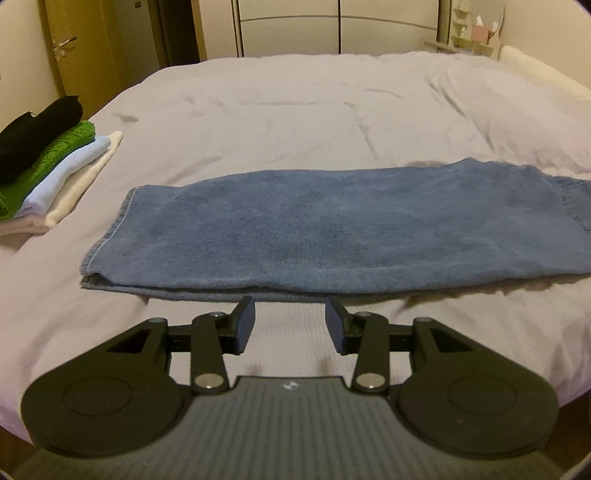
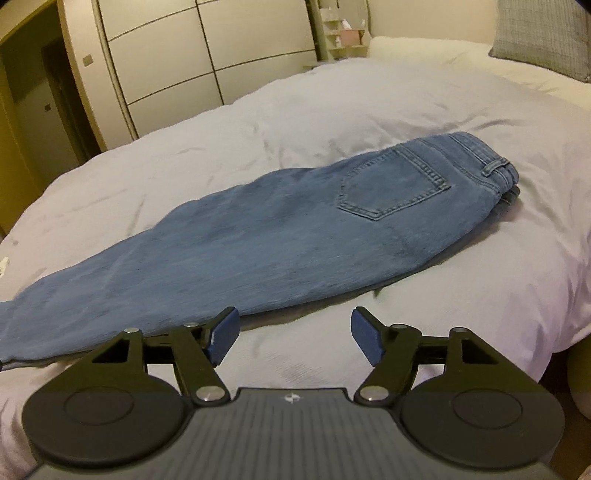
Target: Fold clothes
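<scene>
A pair of blue jeans [image 1: 332,229] lies flat across the bed, folded lengthwise with one leg on the other. In the right wrist view the jeans [image 2: 258,243] show a back pocket [image 2: 395,184] and the waistband at the far right. My left gripper [image 1: 290,325] hovers just in front of the jeans' near edge, close to the leg hem end; it is open and nothing is between its fingers. My right gripper [image 2: 293,336] stands open wider, near the jeans' near edge below the seat, also holding nothing.
A stack of folded clothes [image 1: 48,162] in black, green, light blue and white sits at the left on the pale bedcover [image 1: 295,110]. Wardrobe doors [image 2: 166,55] stand behind the bed. A grey pillow [image 2: 543,33] lies at the far right.
</scene>
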A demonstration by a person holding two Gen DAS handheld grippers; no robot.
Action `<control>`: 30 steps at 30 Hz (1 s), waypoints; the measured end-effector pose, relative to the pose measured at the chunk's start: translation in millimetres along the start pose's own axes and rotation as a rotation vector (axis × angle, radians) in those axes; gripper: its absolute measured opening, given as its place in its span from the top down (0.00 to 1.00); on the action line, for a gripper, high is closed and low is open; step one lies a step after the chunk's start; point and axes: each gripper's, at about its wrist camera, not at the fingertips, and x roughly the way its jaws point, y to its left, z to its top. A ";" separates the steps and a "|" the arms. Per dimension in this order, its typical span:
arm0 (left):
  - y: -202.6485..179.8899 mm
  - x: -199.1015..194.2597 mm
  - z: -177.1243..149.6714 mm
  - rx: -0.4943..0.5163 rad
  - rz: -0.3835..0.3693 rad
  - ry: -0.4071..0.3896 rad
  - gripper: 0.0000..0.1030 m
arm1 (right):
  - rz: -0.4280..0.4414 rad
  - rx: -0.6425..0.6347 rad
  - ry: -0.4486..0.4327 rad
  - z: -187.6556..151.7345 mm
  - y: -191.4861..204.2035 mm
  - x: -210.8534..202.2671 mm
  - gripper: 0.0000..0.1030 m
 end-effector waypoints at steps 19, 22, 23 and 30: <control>143.9 5.6 -12.9 -0.413 -0.137 -0.132 0.90 | 0.040 -0.077 0.010 -14.5 50.0 -14.5 0.30; 170.7 32.9 5.5 -0.483 -0.122 -0.158 0.90 | 0.028 -0.073 0.043 -14.4 47.0 2.8 0.30; 176.8 45.2 10.7 -0.509 -0.111 -0.158 0.90 | 0.026 -0.075 0.054 -14.1 46.5 8.8 0.30; 218.0 116.3 -4.7 -0.777 -0.078 0.002 0.97 | 0.013 -0.082 0.106 -6.3 37.7 46.2 0.30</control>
